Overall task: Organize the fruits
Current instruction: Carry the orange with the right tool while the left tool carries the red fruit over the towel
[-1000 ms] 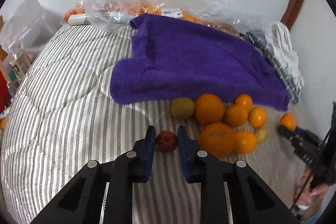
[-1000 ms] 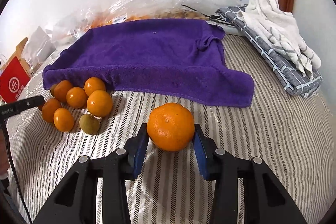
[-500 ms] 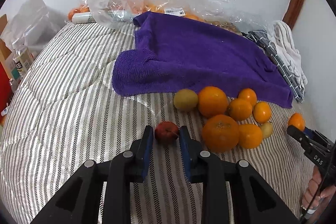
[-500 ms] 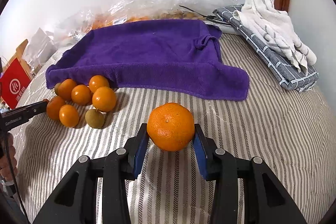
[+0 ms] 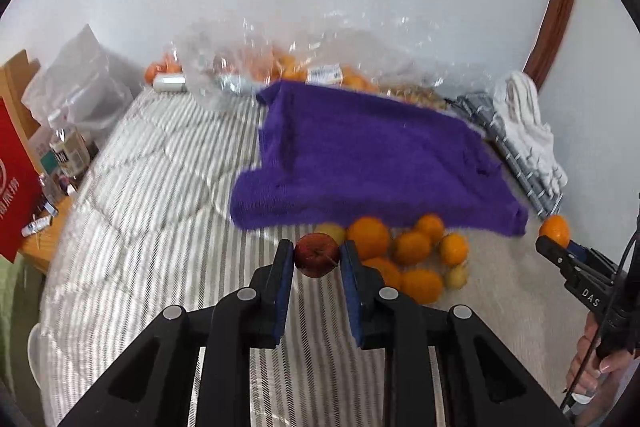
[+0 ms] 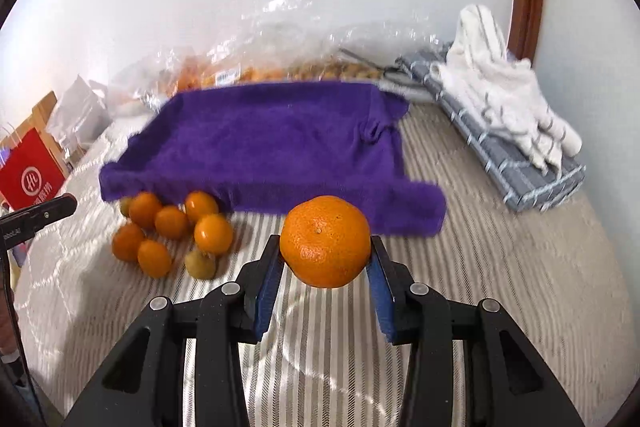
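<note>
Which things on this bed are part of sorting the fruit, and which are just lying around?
Part of the job:
- red apple in the left claw
- big orange in the right claw
- pile of small oranges
- purple towel

Lying about:
- plastic bags
- folded grey cloth
- white towel
- red box

Fuzzy purple towel [image 6: 272, 143], dimpled glossy orange [image 6: 325, 241], seemingly crinkly plastic bag [image 5: 256, 67].

The pile of fruit [image 6: 172, 235] lies on the bedcover [image 6: 500, 267], before the towel [image 6: 280, 143], bags [image 5: 280, 63] behind
</note>
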